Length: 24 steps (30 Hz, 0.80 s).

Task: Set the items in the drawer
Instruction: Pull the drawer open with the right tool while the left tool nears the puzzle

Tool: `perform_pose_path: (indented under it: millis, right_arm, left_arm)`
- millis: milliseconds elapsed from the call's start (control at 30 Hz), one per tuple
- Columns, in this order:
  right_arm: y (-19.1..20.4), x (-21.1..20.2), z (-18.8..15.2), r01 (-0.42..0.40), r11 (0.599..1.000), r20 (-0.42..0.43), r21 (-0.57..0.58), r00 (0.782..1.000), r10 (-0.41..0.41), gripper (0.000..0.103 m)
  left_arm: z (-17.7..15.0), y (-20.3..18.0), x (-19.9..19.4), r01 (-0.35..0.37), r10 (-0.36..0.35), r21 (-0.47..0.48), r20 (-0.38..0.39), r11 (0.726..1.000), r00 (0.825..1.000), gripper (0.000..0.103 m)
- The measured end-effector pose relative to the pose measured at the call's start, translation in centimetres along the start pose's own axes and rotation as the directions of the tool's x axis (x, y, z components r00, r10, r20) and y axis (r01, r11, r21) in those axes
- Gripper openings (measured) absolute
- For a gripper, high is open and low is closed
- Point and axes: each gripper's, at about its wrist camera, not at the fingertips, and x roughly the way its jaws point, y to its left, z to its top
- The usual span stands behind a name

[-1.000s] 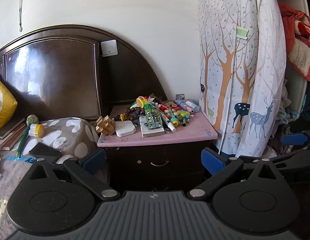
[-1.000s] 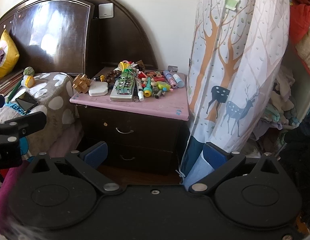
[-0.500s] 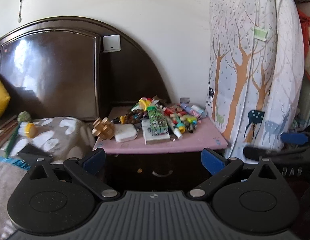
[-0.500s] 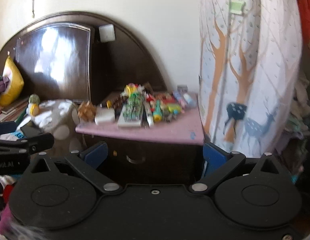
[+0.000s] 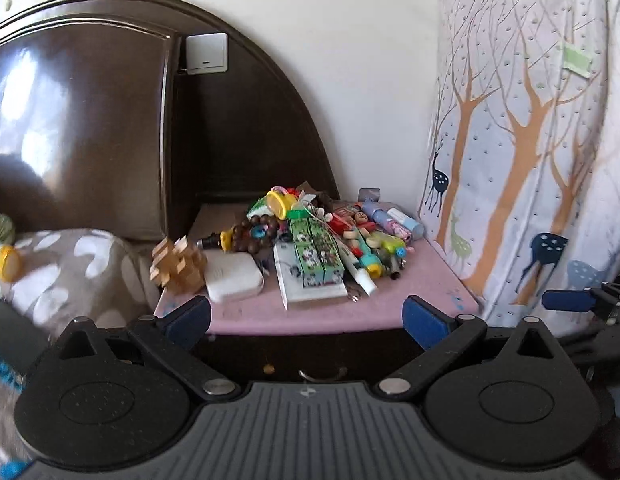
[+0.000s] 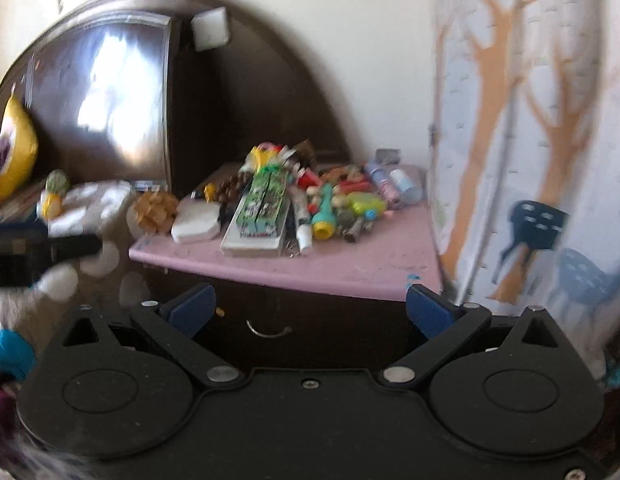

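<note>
A dark nightstand with a pink top [image 5: 318, 312] [image 6: 350, 268] holds a pile of small items: a wooden puzzle [image 5: 177, 266], a white box [image 5: 233, 282], a green printed box [image 5: 318, 258] [image 6: 263, 206], beads, pens and small toys. Its top drawer is shut, with a metal handle [image 5: 322, 374] [image 6: 268, 330]. My left gripper [image 5: 305, 318] is open and empty in front of the nightstand. My right gripper [image 6: 307, 310] is open and empty, also facing it. The right wrist view is blurred.
A dark curved headboard [image 5: 89, 120] stands behind. A bed with a spotted grey blanket [image 5: 69, 268] lies to the left. A tree-and-deer printed fabric cover [image 5: 530, 140] hangs close on the right. A yellow pillow [image 6: 13, 152] is far left.
Both grippers have moved closer to the nightstand and risen, so its top fills more of each view. Both stay open and empty.
</note>
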Motion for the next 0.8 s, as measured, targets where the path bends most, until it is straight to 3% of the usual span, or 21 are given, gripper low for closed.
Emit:
perform_pose_path:
  millis: [233,400,567,667,800]
  right_arm:
    - [0.5,5.6,0.2,-0.075,0.987,-0.064,-0.141,0.996,0.066,0.102]
    - [2.2,9.6,-0.4,-0.170,0.943,-0.135,-0.288,0.982,0.136,0.103]
    - [5.0,14.2,-2.5,-0.268,0.853,-0.232,-0.448,0.956,0.179,0.102]
    - [6.6,16.9,-4.2,-0.320,0.784,-0.289,-0.532,0.939,0.187,0.102]
    - [8.7,20.4,-6.7,-0.383,0.686,-0.357,-0.619,0.915,0.188,0.101]
  left_arm:
    - [2.5,1.6,5.0,0.000,0.000,-0.009,0.026,1.000,1.000,0.103]
    - [3.6,2.6,8.5,-0.004,0.006,-0.030,0.056,1.000,0.998,0.103]
    - [1.8,4.1,10.8,0.009,0.001,-0.084,0.116,0.996,0.993,0.103]
    - [0.3,5.0,12.2,0.031,-0.022,-0.096,0.088,0.995,0.996,0.103]
    - [0.0,6.6,12.7,0.046,-0.027,-0.147,0.134,0.988,0.991,0.103]
